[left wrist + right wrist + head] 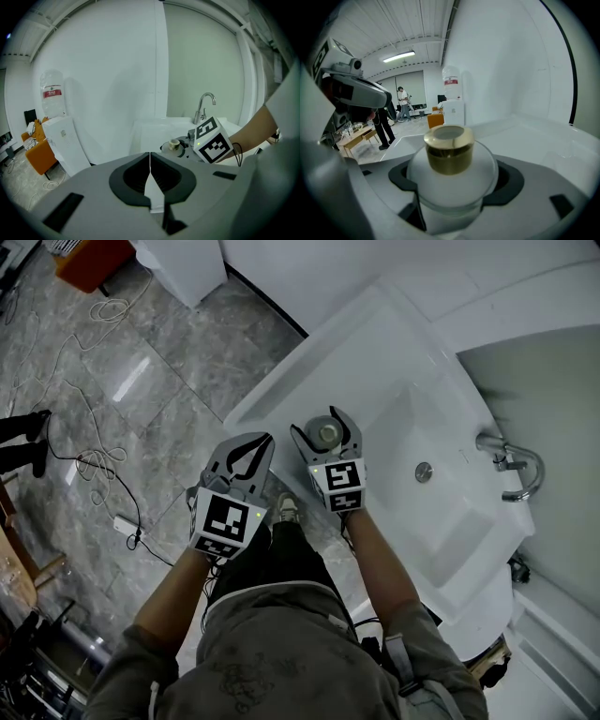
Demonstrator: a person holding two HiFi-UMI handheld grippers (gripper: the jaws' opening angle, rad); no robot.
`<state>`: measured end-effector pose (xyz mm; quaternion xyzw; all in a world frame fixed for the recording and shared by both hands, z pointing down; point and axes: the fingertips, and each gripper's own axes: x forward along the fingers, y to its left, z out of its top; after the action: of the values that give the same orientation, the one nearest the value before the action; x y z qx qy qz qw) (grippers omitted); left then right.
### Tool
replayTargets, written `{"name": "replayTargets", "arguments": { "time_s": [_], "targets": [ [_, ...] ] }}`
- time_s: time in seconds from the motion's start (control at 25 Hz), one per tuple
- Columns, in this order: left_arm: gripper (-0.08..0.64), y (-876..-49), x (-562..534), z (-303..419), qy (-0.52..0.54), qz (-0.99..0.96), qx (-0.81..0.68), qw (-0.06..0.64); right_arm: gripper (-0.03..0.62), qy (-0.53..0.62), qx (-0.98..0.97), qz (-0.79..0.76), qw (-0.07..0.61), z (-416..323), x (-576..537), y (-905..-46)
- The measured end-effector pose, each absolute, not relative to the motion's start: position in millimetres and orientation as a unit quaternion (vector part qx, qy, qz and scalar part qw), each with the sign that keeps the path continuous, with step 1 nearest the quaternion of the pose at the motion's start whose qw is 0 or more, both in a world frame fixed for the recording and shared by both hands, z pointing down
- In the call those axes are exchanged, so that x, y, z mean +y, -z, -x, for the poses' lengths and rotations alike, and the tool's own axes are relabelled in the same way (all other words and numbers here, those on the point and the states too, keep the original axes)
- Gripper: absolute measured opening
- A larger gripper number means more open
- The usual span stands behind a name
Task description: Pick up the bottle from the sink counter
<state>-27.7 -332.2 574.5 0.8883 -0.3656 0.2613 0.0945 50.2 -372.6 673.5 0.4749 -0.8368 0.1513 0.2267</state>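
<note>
Bottle (450, 164): upright in our right gripper (320, 422), by the surface (309, 362) edge.
Right gripper: jaws clamped on it.
Left gripper (150, 158): jaws together, empty.

I work in a mock-up washroom set inside a big open workshop hall: a white sink (347, 362) with a chrome tap (514, 465), grey stone floor tiles (178, 352) strewn with cables (97, 463), a water dispenser (65, 140), an orange chair (36, 154), and people (402, 101) by wooden tables (354, 138).
</note>
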Motion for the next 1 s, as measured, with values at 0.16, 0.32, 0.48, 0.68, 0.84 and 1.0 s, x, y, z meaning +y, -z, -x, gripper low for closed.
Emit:
{"name": "replayTargets", "arguments": {
  "time_s": [0.16, 0.32, 0.48, 0.68, 0.84, 1.0],
  "targets": [
    [0.018, -574.2, -327.7, 27.0, -0.260, -0.888, -0.366, 0.094, 0.322, -0.143, -0.838, -0.474, 0.229, -52.4, -374.1, -675.3],
    [0.018, -572.4, -324.9, 28.6, -0.261, -0.887, -0.370, 0.092, 0.322, -0.138, -0.839, -0.475, 0.228, -50.3, -375.3, -671.3],
    [0.018, -567.9, -324.0, 30.4, -0.263, -0.885, -0.374, 0.086, 0.322, -0.149, -0.835, -0.473, 0.237, -50.5, -372.6, -672.3],
    [0.018, -553.5, -328.5, 38.5, -0.260, -0.883, -0.385, 0.071, 0.322, -0.164, -0.829, -0.481, 0.235, -55.9, -367.9, -664.5],
    [0.018, -536.5, -329.1, 44.9, -0.255, -0.879, -0.398, 0.068, 0.322, -0.165, -0.827, -0.487, 0.228, -56.9, -366.3, -636.6],
    [0.018, -514.9, -326.7, 42.0, -0.230, -0.880, -0.408, 0.081, 0.322, -0.162, -0.824, -0.496, 0.219, -61.3, -363.9, -596.7]
  ]
}}
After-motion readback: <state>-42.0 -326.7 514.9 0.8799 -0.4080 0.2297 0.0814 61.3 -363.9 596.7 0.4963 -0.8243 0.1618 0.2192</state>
